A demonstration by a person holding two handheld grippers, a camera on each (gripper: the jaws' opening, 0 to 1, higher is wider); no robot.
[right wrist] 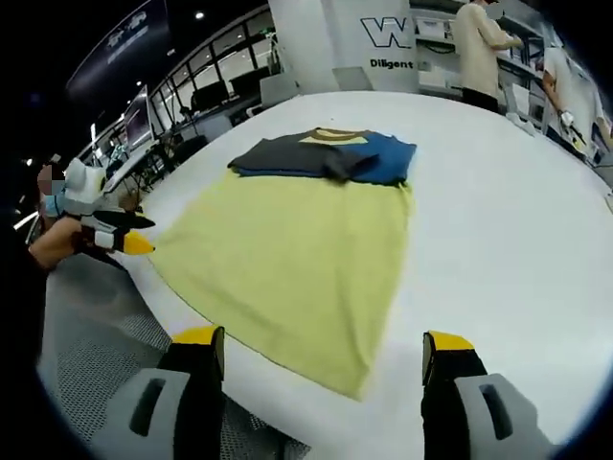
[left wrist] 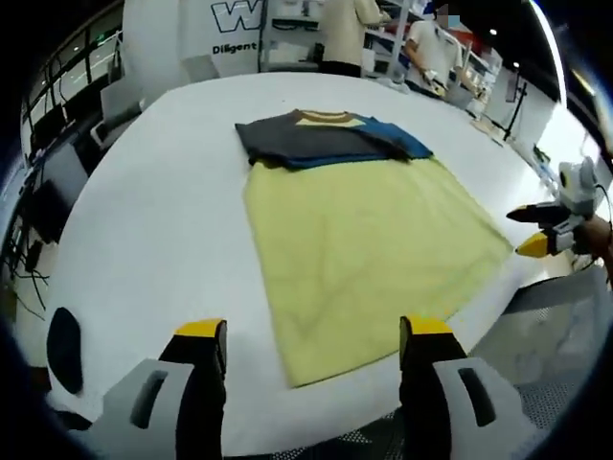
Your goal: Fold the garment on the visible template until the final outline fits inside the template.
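Counter (left wrist: 144,220): big, white and round-edged, carrying the whole scene.
Template (left wrist: 369,254): a pale yellow sheet lying flat on the counter, one corner reaching out to the near edge.
Garment (left wrist: 321,137): a T-shirt in dark grey and blue with a yellow neckband, folded into a compact bundle, sitting at the far end of the template and overlapping its far edge; part of it lies off the yellow on the white counter.
Left gripper (left wrist: 313,355): jaws wide apart with yellow tips, hovering above the near corner of the template, gripping nothing.
Right gripper (right wrist: 321,359): jaws spread wide too, nothing between them, poised over the near edge of the template from the other side.
Right gripper from the left gripper view (left wrist: 551,230): out at the template's side corner, yellow tip pointing inward, held by a hand.
Left gripper from the right gripper view (right wrist: 110,230): at the opposite corner, just off the yellow sheet.
Background: a person (right wrist: 479,48) stands at benches beyond the counter, beside a white panel with lettering (right wrist: 388,38).
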